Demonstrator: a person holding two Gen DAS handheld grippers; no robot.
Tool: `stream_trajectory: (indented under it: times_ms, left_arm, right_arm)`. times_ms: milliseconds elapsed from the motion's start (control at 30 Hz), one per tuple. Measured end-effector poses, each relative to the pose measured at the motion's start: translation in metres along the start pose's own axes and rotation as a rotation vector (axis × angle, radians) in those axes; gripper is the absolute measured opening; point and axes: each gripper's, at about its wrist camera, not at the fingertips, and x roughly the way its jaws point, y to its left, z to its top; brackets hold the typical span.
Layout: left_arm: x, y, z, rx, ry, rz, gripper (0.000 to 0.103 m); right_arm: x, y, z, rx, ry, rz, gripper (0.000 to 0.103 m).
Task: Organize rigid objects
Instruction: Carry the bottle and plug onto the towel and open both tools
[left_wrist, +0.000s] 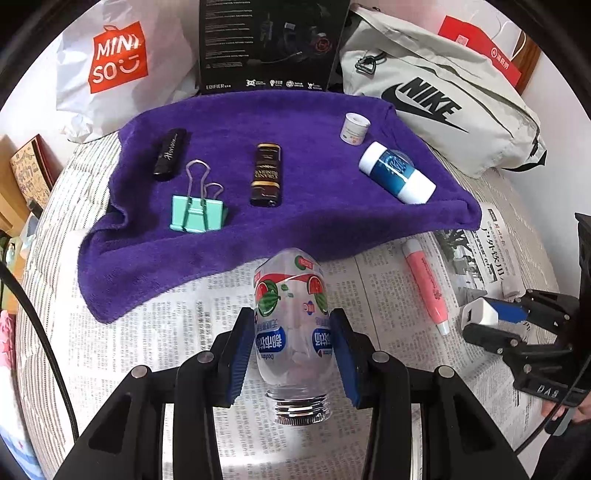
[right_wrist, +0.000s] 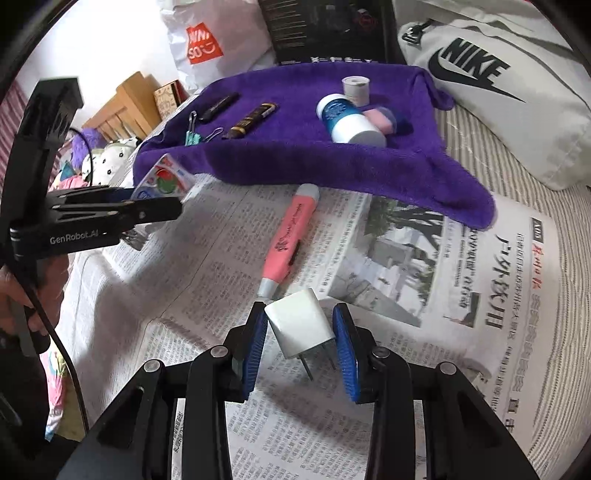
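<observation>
Our left gripper (left_wrist: 291, 347) clamps a clear plastic bottle (left_wrist: 291, 317) over the newspaper (left_wrist: 192, 310), just short of the purple towel's (left_wrist: 295, 122) near edge. Our right gripper (right_wrist: 301, 339) pinches a white charger plug (right_wrist: 297, 325), prongs toward us. A pink pen (right_wrist: 290, 236) lies on the paper just ahead of it. On the towel: green binder clip (left_wrist: 197, 214), black lighter (left_wrist: 170, 154), brown lighter (left_wrist: 266, 174), blue-and-white tube (left_wrist: 397, 172), small white tape roll (left_wrist: 354, 129). A Nike bag (left_wrist: 436, 99) crowds the far right corner.
</observation>
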Motion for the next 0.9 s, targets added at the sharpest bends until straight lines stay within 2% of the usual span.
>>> stream_trajectory:
  times_ms: [500,900]
  left_arm:
    - [-0.015,0.013,0.024,0.002,-0.049,-0.016,0.040]
    - [-0.015,0.029,0.062,-0.010,-0.077,-0.015,0.040]
  right_arm:
    - [-0.020,0.002,0.043,-0.024,-0.041,0.017,0.037]
    - [-0.002,0.013,0.114,-0.059,-0.056,0.031,0.037]
